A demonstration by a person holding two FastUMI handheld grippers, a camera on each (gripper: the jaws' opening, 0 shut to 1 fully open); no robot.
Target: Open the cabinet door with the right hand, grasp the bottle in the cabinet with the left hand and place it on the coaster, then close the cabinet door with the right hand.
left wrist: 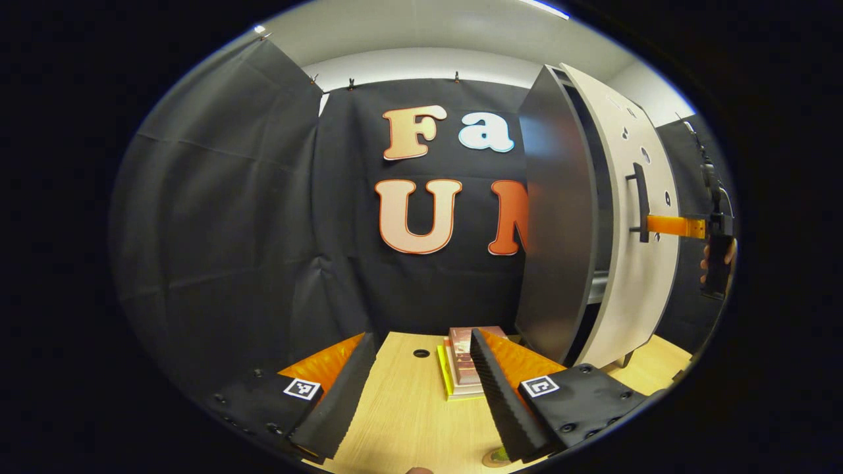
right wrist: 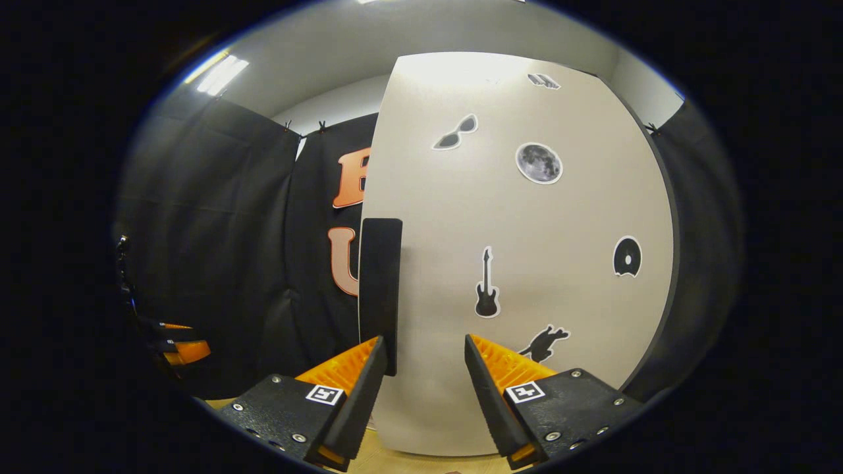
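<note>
In the left gripper view the cabinet [left wrist: 553,217] stands at the right on the wooden table, its pale door [left wrist: 635,276] a little ajar with a dark gap behind it. My right gripper [left wrist: 658,226], held by a hand, reaches the door's black handle [left wrist: 640,197] from the right. In the right gripper view the right gripper [right wrist: 423,342] is open in front of the door [right wrist: 527,263]. The handle [right wrist: 380,283] stands just past its left fingertip. My left gripper [left wrist: 421,337] is open and empty, low over the table. The edge of a round flat piece [left wrist: 492,456], perhaps the coaster, peeks out under its right finger.
A stack of books [left wrist: 461,368] lies on the table [left wrist: 408,408] ahead of the left gripper, beside a small round hole [left wrist: 421,353]. Black cloth walls close the booth behind and to the left. The left gripper [right wrist: 178,349] shows far left in the right gripper view.
</note>
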